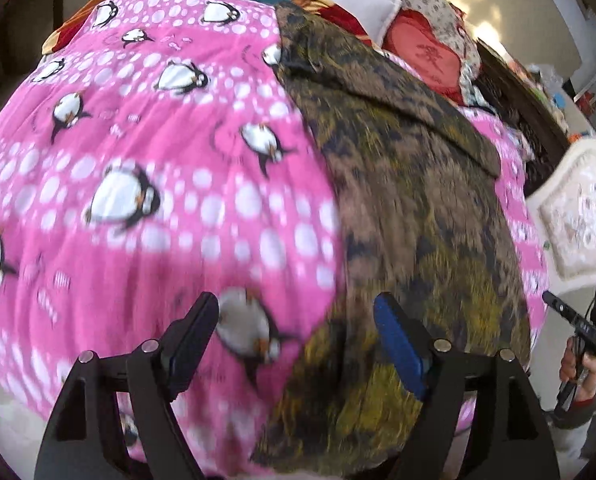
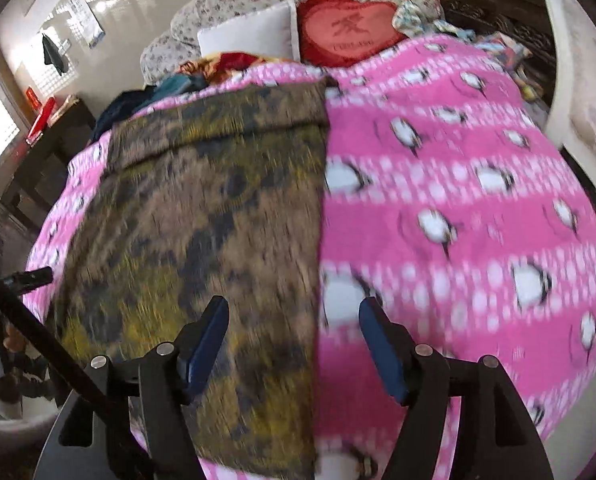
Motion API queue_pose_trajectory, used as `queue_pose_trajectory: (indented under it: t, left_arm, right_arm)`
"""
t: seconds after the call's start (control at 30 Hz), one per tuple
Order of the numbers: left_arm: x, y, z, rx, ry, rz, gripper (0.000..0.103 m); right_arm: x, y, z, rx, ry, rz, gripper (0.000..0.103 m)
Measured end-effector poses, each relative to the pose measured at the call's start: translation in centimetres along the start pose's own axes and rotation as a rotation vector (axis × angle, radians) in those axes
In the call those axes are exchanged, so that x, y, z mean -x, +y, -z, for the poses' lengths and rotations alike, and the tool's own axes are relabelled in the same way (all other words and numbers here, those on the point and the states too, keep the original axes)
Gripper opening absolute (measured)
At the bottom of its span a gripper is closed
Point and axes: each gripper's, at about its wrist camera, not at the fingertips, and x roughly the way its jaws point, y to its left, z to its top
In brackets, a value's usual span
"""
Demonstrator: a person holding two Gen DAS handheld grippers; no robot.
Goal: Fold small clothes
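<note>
Lying flat, camouflage garment (image 2: 218,216) (top edge folded).

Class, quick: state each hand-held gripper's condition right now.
Left hand-held gripper: open, holding nothing.
Right hand-held gripper: open, holding nothing.

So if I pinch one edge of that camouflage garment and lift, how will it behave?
The camouflage garment will probably droop, since it lies limp with its far end folded over. It looks light and thin. It may drag on the soft pink penguin blanket.
</note>
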Motion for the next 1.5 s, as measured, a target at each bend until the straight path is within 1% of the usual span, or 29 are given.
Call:
queue_pose_trajectory:
  t: [0.13, 0.27, 0.33, 0.37, 0.4, 0.43, 0.47, 0.5, 0.53, 0.57, 0.6, 0.67, 0.7, 0.8, 0.83, 0.9, 0.97, 1.0, 1.07, 1.1, 1.13, 1.17, 1.2, 1.23, 1.27, 1.33, 1.4, 1.43, 1.5]
  left_arm:
    - [-0.4, -0.2, 2.0, -0.011, 0.006, -0.029, 0.079]
    - [-0.7, -0.9, 2.8, -0.006, -0.02, -0.04, 0.08]
    - [-0.7, -1.6, 3.2, -0.007, -0.019, -0.007, 0.08]
    - [-0.8, -1.8, 3.3, -0.003, -0.013, 0.023, 0.078]
    - [-0.9, -2.1, 3.3, -0.005, -0.009, 0.04, 0.074]
    - [-0.9, -2.4, 3.4, -0.012, -0.01, 0.037, 0.059]
    - [-0.9, -2.7, 3.4, -0.023, -0.02, 0.003, 0.035]
    - [-0.9, -2.7, 3.5, -0.02, -0.025, -0.014, 0.021]
    - [-0.8, -2.4, 3.4, 0.001, -0.021, 0.003, 0.009]
    - [-0.5, -2.0, 3.5, 0.034, -0.013, 0.063, 0.008]
    - [-0.3, -2.0, 3.6, 0.04, -0.02, 0.076, 0.008]
    - [1.3, -2.7, 4.0, 0.012, -0.064, 0.05, 0.007]
    - [2.5, -3.4, 4.4, -0.016, -0.101, 0.039, 0.006]
    - [5.8, -4.5, 5.8, -0.076, -0.214, -0.008, 0.006]
    - [6.3, -4.4, 6.1, -0.077, -0.228, -0.019, 0.006]
    - [6.1, -3.6, 6.7, -0.059, -0.209, -0.031, 0.006]
    - [4.4, -2.2, 7.2, -0.017, -0.158, -0.064, 0.006]
    - [3.7, -1.4, 7.2, 0.01, -0.137, -0.078, 0.006]
    - [2.4, 0.5, 7.4, 0.073, -0.098, -0.087, 0.007]
    - [2.1, 0.7, 7.5, 0.091, -0.089, -0.077, 0.008]
    - [2.0, 1.2, 7.7, 0.112, -0.088, -0.053, 0.013]
    - [2.2, 1.5, 7.9, 0.123, -0.087, -0.028, 0.024]
    - [2.4, 1.5, 8.0, 0.122, -0.084, -0.01, 0.034]
    - [2.6, 1.4, 8.1, 0.117, -0.088, 0.0, 0.059]
    - [3.0, 1.2, 8.3, 0.113, -0.106, 0.007, 0.076]
    - [3.8, 0.8, 8.5, 0.096, -0.149, 0.009, 0.078]
    - [4.1, 0.2, 8.6, 0.066, -0.151, 0.015, 0.079]
    - [4.0, 0.0, 8.6, 0.06, -0.149, 0.019, 0.082]
    - [3.5, -0.1, 8.7, 0.063, -0.138, 0.033, 0.083]
  right_arm:
    - [-1.2, -0.3, 2.7, -0.012, 0.022, -0.004, 0.072]
    - [-3.0, -0.3, 3.5, -0.029, 0.035, -0.01, 0.072]
    - [-3.8, -0.1, 3.6, -0.027, 0.039, -0.035, 0.04]
    - [-4.0, 0.4, 3.6, -0.005, 0.037, -0.041, 0.017]
    - [-3.9, 0.9, 3.7, 0.017, 0.025, -0.049, 0.011]
    - [-3.6, 1.6, 3.7, 0.044, 0.008, -0.06, 0.01]
    - [-3.3, 2.1, 3.8, 0.063, -0.005, -0.063, 0.006]
    - [-3.0, 2.4, 3.8, 0.078, -0.016, -0.06, 0.006]
    - [-2.7, 2.6, 3.8, 0.093, -0.029, -0.052, 0.005]
    - [-2.1, 2.8, 3.8, 0.103, -0.045, -0.042, 0.005]
    - [-1.6, 2.7, 3.8, 0.103, -0.06, -0.036, 0.005]
    - [-0.5, 2.3, 3.7, 0.091, -0.084, -0.034, 0.005]
    - [0.0, 2.0, 3.7, 0.084, -0.088, -0.034, 0.005]
    - [0.8, 1.1, 4.1, 0.077, -0.086, -0.019, 0.005]
    - [0.8, 0.9, 4.2, 0.078, -0.08, -0.01, 0.005]
    - [0.3, 0.6, 4.4, 0.073, -0.064, 0.022, 0.005]
    - [-0.4, 0.0, 4.8, 0.06, -0.038, 0.063, 0.005]
    - [-0.6, -0.6, 4.9, 0.039, -0.033, 0.061, 0.005]
    - [-0.7, -1.9, 5.2, -0.043, -0.047, -0.003, 0.005]
    - [-0.6, -2.6, 5.3, -0.082, -0.043, -0.048, 0.008]
    - [-0.5, -2.6, 5.4, -0.085, -0.04, -0.056, 0.011]
    - [-0.1, -2.6, 5.7, -0.074, -0.051, -0.049, 0.029]
    - [0.2, -2.4, 6.0, -0.073, -0.06, -0.049, 0.058]
    - [0.5, -2.5, 6.3, -0.083, -0.064, -0.067, 0.069]
    - [0.8, -2.6, 6.6, -0.098, -0.065, -0.092, 0.074]
    - [1.3, -2.5, 7.1, -0.107, -0.067, -0.108, 0.074]
    - [1.8, -2.3, 7.6, -0.087, -0.07, -0.102, 0.074]
    - [1.8, -2.2, 7.9, -0.085, -0.065, -0.107, 0.074]
    - [1.7, -2.0, 8.4, -0.083, -0.053, -0.129, 0.074]
